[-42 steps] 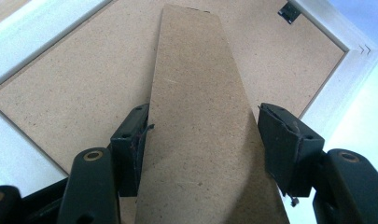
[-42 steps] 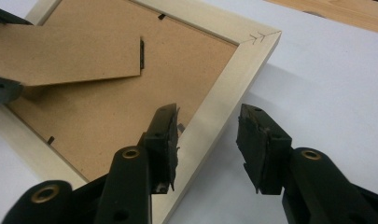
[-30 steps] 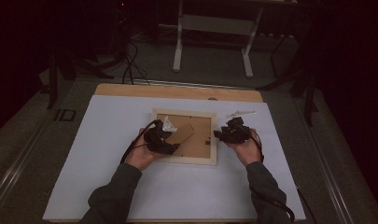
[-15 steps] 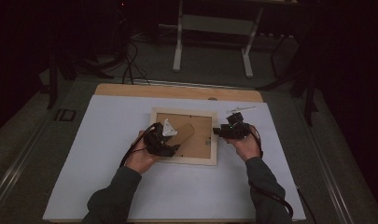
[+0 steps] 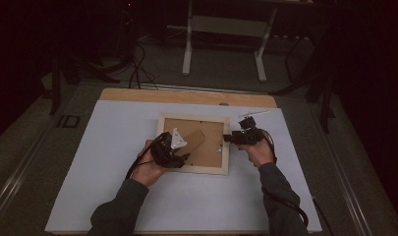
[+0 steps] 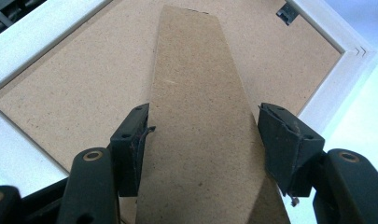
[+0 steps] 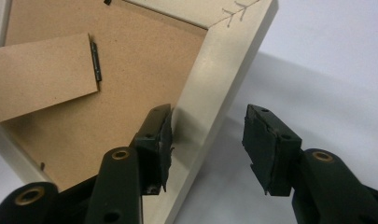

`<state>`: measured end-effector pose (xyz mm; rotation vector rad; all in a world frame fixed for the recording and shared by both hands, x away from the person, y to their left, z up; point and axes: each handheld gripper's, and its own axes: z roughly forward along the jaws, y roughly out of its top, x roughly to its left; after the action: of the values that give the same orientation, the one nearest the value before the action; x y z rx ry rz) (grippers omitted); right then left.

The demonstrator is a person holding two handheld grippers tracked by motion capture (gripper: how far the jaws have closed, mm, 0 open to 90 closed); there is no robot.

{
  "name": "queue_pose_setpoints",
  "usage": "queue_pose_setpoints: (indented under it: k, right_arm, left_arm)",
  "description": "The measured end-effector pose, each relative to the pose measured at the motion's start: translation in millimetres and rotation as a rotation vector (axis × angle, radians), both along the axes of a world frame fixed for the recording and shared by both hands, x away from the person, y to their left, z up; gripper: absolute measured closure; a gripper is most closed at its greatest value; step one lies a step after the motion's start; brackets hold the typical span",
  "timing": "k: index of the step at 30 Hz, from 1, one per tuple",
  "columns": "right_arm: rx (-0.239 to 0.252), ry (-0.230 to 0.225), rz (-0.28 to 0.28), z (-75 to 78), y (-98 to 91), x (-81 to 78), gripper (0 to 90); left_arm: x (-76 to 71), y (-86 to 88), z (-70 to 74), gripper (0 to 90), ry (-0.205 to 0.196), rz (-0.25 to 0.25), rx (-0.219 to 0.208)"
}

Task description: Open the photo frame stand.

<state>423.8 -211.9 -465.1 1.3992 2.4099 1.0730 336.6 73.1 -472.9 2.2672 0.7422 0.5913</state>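
A pale wooden picture frame (image 5: 206,170) lies face down on the white mat, its brown backing board (image 5: 213,147) up. A cardboard stand (image 5: 195,137) is hinged to that board. My left gripper (image 5: 183,148) reaches in from the frame's near left, and its pads press both edges of the stand (image 6: 196,93). My right gripper (image 5: 229,139) is at the frame's right rail (image 7: 224,65). Its jaws have just been opening and straddle the rail: one pad is beside the rail's inner side, the other stands apart over the mat. The left gripper (image 6: 203,140) and right gripper (image 7: 207,140) point down at the frame.
The white mat (image 5: 113,172) covers most of a wooden tabletop (image 5: 186,96). A small white object (image 5: 253,114) lies beyond the right gripper. Past the table stand metal desk legs (image 5: 226,29) and floor cables (image 5: 137,69). A black clip (image 6: 287,11) sits at the board's edge.
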Motion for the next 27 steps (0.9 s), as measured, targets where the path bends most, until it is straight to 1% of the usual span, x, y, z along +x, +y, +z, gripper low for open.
queue_pose_setpoints:
  k: [2, 4, 6, 7, 9, 13, 14, 16, 18, 19, 21, 23, 25, 26, 27]
  right_arm:
    - [0.008, 0.011, 0.003, 0.0, 0.1, 1.2, 51.0]
    - [0.018, 0.015, 0.007, 0.2, -0.1, 2.5, 51.0]
    - [0.032, 0.021, 0.012, 0.8, -0.4, 3.8, 54.0]
    - [0.043, 0.031, 0.027, 1.3, -0.5, 4.5, 55.7]
    - [0.045, 0.038, 0.033, 2.1, -0.3, 5.6, 55.5]
    - [0.072, 0.057, 0.028, 2.2, -1.4, 8.4, 53.3]
    - [0.074, 0.064, 0.028, 1.9, -1.0, 9.0, 53.4]
    - [0.085, 0.078, 0.034, 0.7, 0.1, 10.2, 53.1]
    - [0.096, 0.086, 0.035, 0.1, -0.6, 11.2, 54.6]
    - [0.109, 0.094, 0.031, -0.1, -2.4, 11.3, 56.6]
    - [0.131, 0.102, 0.026, -1.0, -4.8, 11.0, 57.2]
    - [0.137, 0.1, 0.023, -1.5, -5.3, 10.2, 57.5]
    - [0.142, 0.098, 0.019, -1.6, -5.4, 9.3, 57.6]
    - [0.141, 0.093, 0.019, -1.6, -5.4, 8.7, 57.6]
    - [0.141, 0.087, 0.019, -1.4, -5.6, 7.5, 57.7]
  left_arm:
    - [-0.4, -0.1, 0.0, 39.4, -0.002, 0.0, 0.001]
    - [-2.5, -0.7, -0.5, 39.4, -0.019, -0.001, 0.006]
    - [-4.0, -0.8, -0.8, 39.4, -0.028, -0.003, 0.004]
    - [-4.7, -0.9, -1.0, 39.4, -0.035, -0.003, 0.006]
    - [-5.9, -0.7, -1.2, 39.3, -0.042, -0.005, 0.009]
    - [-8.6, -0.5, -1.4, 39.3, -0.064, -0.013, 0.01]
    - [-10.1, -0.8, -0.8, 39.3, -0.074, -0.017, 0.01]
    - [-10.8, -0.9, -0.3, 39.3, -0.077, -0.017, 0.013]
    - [-10.3, 0.3, -1.1, 39.3, -0.078, -0.02, 0.01]
    - [-10.2, 0.5, -1.6, 39.3, -0.074, -0.018, 0.005]
    - [-9.7, 1.4, -2.4, 39.3, -0.074, -0.022, -0.005]
    - [-9.8, 1.6, -2.2, 39.3, -0.07, -0.02, -0.005]
    - [-9.2, 2.3, -2.1, 39.2, -0.056, -0.018, -0.019]
    - [-7.6, 4.5, -1.7, 39.1, -0.039, -0.022, -0.035]
    - [-7.0, 5.1, -1.9, 39.1, -0.032, -0.023, -0.044]
